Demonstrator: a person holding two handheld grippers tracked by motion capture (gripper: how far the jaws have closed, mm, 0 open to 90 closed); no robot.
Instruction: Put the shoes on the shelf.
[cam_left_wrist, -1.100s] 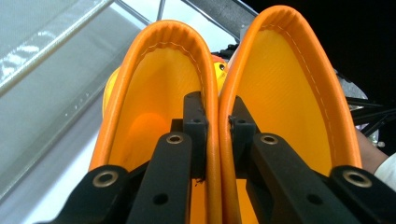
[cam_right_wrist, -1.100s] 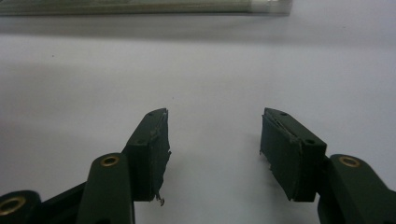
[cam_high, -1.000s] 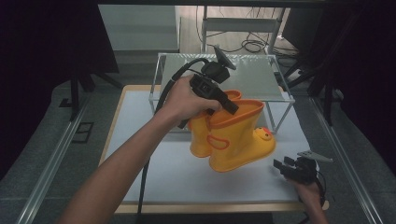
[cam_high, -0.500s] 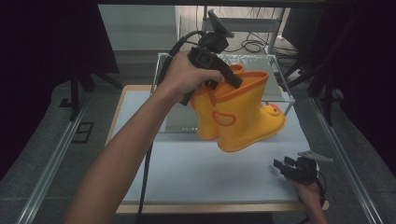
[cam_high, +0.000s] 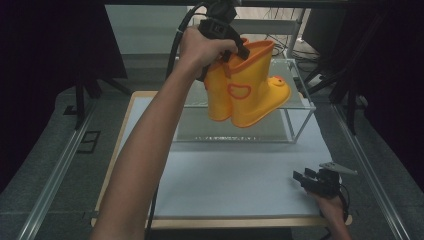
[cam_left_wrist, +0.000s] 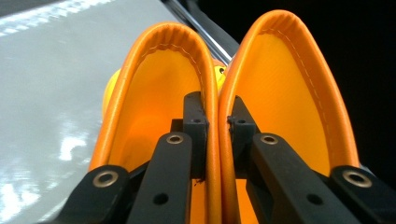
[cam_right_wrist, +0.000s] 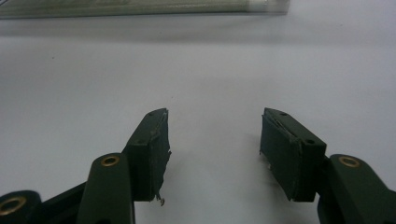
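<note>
A pair of yellow rubber boots with orange rims and a duck face on the toe hangs in the air over the glass rack. My left gripper is shut on the two inner rims pressed together, one jaw inside each boot. The boots open wide toward the camera in the left gripper view. My right gripper rests low at the table's front right, open, with nothing between its fingers.
The white table top has a wooden edge. A glass shelf rack stands across its far half, with its front bar seen ahead of the right gripper. Metal rails run along both sides of the table.
My left gripper has lifted the pair of boots up off the table and carried them back, over the glass rack. The right gripper has stayed where it was.
</note>
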